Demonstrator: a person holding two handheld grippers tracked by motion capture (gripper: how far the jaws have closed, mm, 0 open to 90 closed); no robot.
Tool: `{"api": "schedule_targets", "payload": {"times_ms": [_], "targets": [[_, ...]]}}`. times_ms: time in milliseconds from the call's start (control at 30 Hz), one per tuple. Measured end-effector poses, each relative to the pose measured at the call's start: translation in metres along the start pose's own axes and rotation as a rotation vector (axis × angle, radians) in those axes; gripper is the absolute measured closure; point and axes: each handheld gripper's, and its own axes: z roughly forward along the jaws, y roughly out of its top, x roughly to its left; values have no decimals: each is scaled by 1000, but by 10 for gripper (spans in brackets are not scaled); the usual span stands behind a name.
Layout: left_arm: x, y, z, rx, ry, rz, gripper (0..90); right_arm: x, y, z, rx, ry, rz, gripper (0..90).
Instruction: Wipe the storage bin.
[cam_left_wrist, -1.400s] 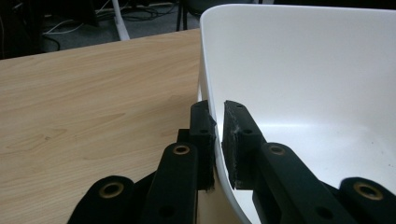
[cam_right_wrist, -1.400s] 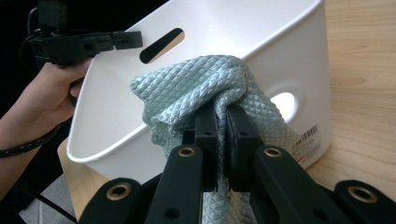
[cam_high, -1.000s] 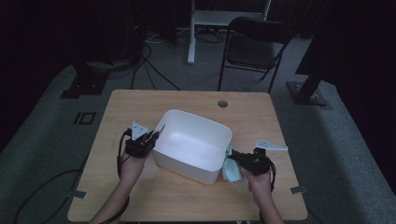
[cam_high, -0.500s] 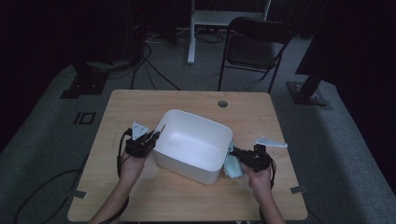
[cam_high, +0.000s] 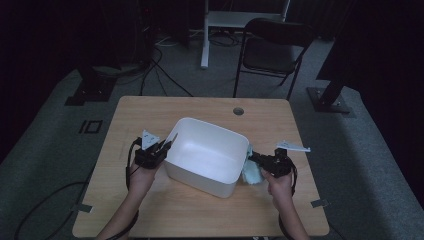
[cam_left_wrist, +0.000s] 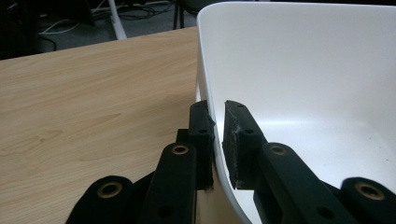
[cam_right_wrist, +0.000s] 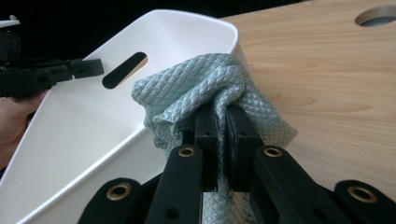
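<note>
A white plastic tub (cam_high: 207, 155) sits in the middle of the wooden table (cam_high: 150, 115). My left gripper (cam_high: 164, 148) is shut on the tub's left rim (cam_left_wrist: 215, 116), one jaw outside the wall and one inside. My right gripper (cam_high: 255, 159) is at the tub's right side, shut on a light blue quilted cloth (cam_high: 251, 172). In the right gripper view the cloth (cam_right_wrist: 201, 86) bunches out of the jaws and lies against the tub's outer wall (cam_right_wrist: 93, 135), near a handle slot (cam_right_wrist: 123, 70). Nothing lies in the part of the tub (cam_left_wrist: 317, 84) that I can see inside.
A round cable hole (cam_high: 238, 111) is in the table's far edge. A black folding chair (cam_high: 272, 50) and a white stand (cam_high: 210, 30) are behind the table. Cables run over the grey carpet at the left.
The right gripper with the cloth has shifted slightly toward the tub's right wall. The left hand and the tub have not moved.
</note>
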Motion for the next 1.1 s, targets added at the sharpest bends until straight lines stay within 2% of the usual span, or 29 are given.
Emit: {"api": "schedule_targets", "payload": {"times_ms": [333,467,633,700,833,1000,1100], "targets": [[-1,0,0,-2,9,-7,819,-5,-8,6,24,-16,9,850],[4,-1,1,-4,-26,-36,765,-8,-10,5,14,-10,25,848],[3,-2,-1,-2,-63,-14,642,-11,-8,-7,-15,-28,32,847],[4,-2,-4,-4,-77,-34,635,-14,-9,-13,-22,-33,44,846],[6,-4,-8,5,-100,-48,611,-17,-12,-21,-26,-45,46,844],[2,-6,-22,4,-95,-31,605,-20,-16,-27,-28,-62,50,843],[0,-10,-29,15,-101,-34,589,-20,-17,-29,-25,-61,49,842]]}}
